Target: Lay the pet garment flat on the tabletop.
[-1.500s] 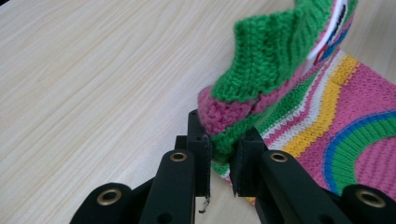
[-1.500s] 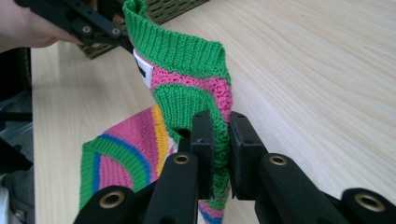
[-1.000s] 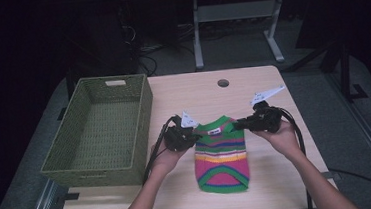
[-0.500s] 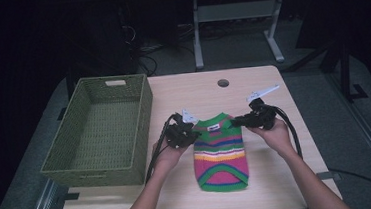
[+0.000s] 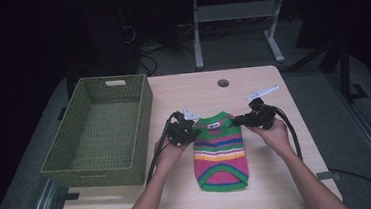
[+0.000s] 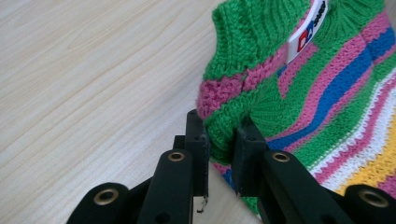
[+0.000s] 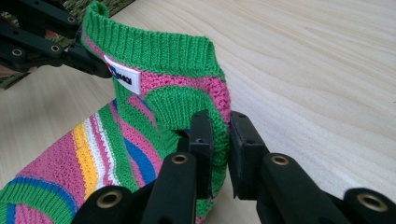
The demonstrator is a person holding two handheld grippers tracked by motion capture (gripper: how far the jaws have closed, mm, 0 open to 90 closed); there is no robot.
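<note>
A dark room is seen behind a pale wood-grain table (image 5: 207,90); a rectangular woven green basket (image 5: 100,133) is set at nine o'clock on it, its weave coarse and its walls stiff. The striped knitted sweater (image 5: 221,152) is laid flat at the near centre, toward six o'clock, collar pointing to twelve; it is judged light, soft and limp, likely to sag and stretch when lifted, so a hold at both shoulder edges is suited. The ribbed green collar carries a small white label (image 7: 123,74). The left gripper (image 6: 219,154) is clamped on the knit at ten o'clock of the garment; the right gripper (image 7: 220,140) is clamped on the armhole edge at two o'clock.
</note>
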